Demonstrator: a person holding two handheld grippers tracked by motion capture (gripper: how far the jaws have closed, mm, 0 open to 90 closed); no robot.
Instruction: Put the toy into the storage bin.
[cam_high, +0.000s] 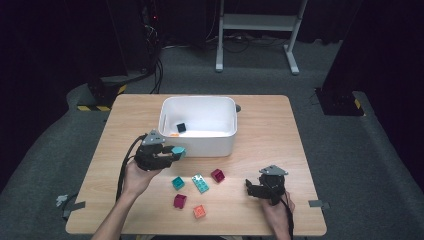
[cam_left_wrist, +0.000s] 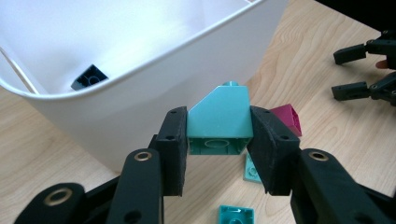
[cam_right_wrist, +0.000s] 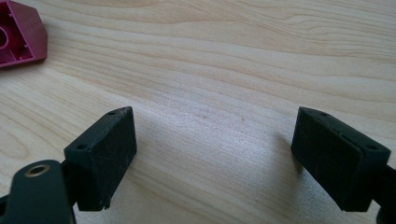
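My left gripper is shut on a teal sloped brick, held in the air just in front of the white bin's near wall. The white bin stands at the table's middle back and holds a dark brick. My right gripper rests open low over bare wood at the front right, with nothing between its jaws. Its two jaws also show far off in the left gripper view.
Loose bricks lie on the wooden table between my hands: a teal square one, a teal flat plate, a magenta one, a second magenta one and an orange one.
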